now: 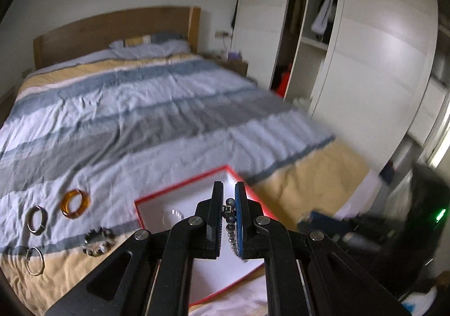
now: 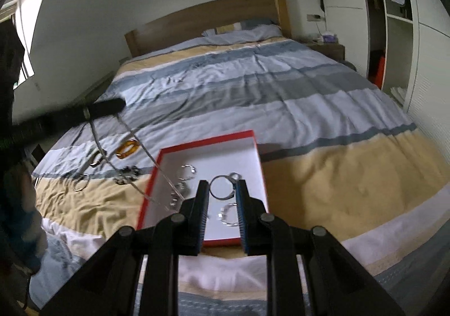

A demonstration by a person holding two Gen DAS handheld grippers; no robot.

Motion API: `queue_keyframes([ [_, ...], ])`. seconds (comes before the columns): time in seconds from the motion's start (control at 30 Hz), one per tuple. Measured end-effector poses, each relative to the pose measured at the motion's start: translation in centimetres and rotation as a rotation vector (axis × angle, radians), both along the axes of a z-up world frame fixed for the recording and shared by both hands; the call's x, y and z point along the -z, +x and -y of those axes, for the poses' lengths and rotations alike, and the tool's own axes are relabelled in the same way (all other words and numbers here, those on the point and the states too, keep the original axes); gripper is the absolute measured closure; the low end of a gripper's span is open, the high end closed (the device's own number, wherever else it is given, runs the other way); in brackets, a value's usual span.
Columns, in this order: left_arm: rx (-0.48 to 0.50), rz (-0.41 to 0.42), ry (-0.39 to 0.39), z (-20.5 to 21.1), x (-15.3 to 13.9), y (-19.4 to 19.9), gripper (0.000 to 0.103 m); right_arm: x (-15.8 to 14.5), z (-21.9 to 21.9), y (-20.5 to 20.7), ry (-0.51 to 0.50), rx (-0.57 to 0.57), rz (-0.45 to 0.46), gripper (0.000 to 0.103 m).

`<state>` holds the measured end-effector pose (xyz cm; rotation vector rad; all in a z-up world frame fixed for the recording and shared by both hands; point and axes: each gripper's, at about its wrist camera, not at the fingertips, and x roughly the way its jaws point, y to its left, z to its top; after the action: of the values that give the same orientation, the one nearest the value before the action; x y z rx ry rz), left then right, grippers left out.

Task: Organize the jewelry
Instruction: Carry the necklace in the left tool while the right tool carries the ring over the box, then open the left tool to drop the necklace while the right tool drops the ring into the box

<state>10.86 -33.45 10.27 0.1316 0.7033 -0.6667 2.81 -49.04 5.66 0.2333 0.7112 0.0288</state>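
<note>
On a bed spread with a striped blue, grey and yellow cover, a red-rimmed tray with a white floor lies near the foot edge. The left tool is clamped on a beaded bracelet, the dark beads pinched between its two pads above the tray. The right tool grips a thin dark bangle, the ring spanning the gap between its pads over the tray's middle. Several silver bracelets rest inside the tray. Left of the tray, on the cover, lie an amber bangle, a metal ring, a second thin ring and a chunky beaded bracelet.
</note>
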Motion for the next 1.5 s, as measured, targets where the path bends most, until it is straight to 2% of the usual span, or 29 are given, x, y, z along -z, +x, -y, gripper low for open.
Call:
queue_keyframes([
  [0.1, 0.0, -0.026, 0.096, 0.7, 3.7, 0.7, 0.095, 1.4, 0.3, 1.7, 0.002, -0.017, -0.024, 0.085],
  [0.17, 0.0, -0.061, 0.124, 0.7, 5.7, 1.2, 0.095, 2.1, 0.2, 2.7, 0.007, -0.033, -0.033, 0.085],
  [0.43, 0.03, -0.196, 0.138, -0.1, 11.6, 2.3, 0.095, 4.9, -1.1, 8.0, 0.017, -0.095, -0.075, 0.085],
  [0.63, 0.059, -0.28, 0.145, -0.6, 14.9, 2.1, 0.095, 7.1, -1.8, 11.7, 0.016, -0.13, -0.126, 0.085],
  [0.83, 0.048, -0.324, 0.137, -1.7, 16.6, 2.5, 0.095, 8.3, -2.4, 14.6, 0.001, -0.152, -0.173, 0.085],
  [1.13, 0.048, -0.314, 0.106, -2.6, 16.4, 2.9, 0.093, 10.7, -2.1, 17.5, -0.037, -0.134, -0.267, 0.084],
  [1.33, 0.055, -0.314, 0.085, -2.7, 16.1, 3.1, 0.08, 11.5, -2.3, 17.8, -0.059, -0.128, -0.3, 0.084],
  [1.5, 0.046, -0.293, 0.082, -2.7, 15.4, 2.7, 0.061, 11.0, -2.1, 17.5, -0.051, -0.11, -0.297, 0.084],
])
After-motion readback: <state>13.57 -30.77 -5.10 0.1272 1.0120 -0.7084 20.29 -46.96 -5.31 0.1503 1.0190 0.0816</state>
